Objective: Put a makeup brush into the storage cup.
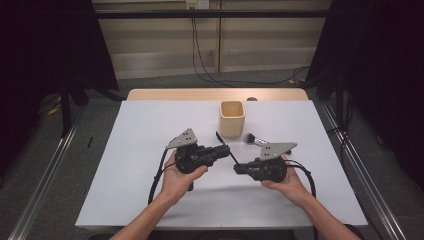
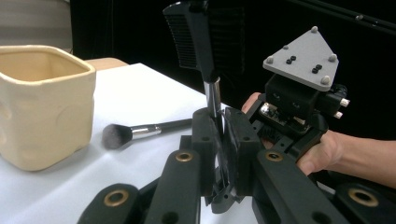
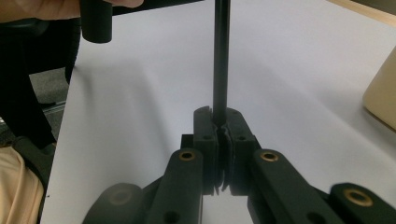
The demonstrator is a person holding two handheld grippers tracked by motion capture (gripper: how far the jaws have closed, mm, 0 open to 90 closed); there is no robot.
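Observation:
A thin black tool with a comb-like head [image 2: 191, 37] and a silver ferrule is held off the white table top between both grippers. My left gripper [image 2: 222, 123] is shut on it at the ferrule, just below the head. My right gripper [image 3: 221, 122] is shut on the plain black handle [image 3: 221, 56] farther down. In the high view the tool [image 1: 220, 137] runs slantwise in front of the cup, with the left gripper [image 1: 227, 150] and the right gripper [image 1: 237, 169] meeting tip to tip at the table's middle.
A cream square cup [image 1: 232, 119] stands upright just beyond the grippers, also close at the left in the left gripper view [image 2: 42, 105]. A soft-headed makeup brush [image 1: 252, 140] lies flat on the white sheet [image 1: 150, 150] to the cup's right.

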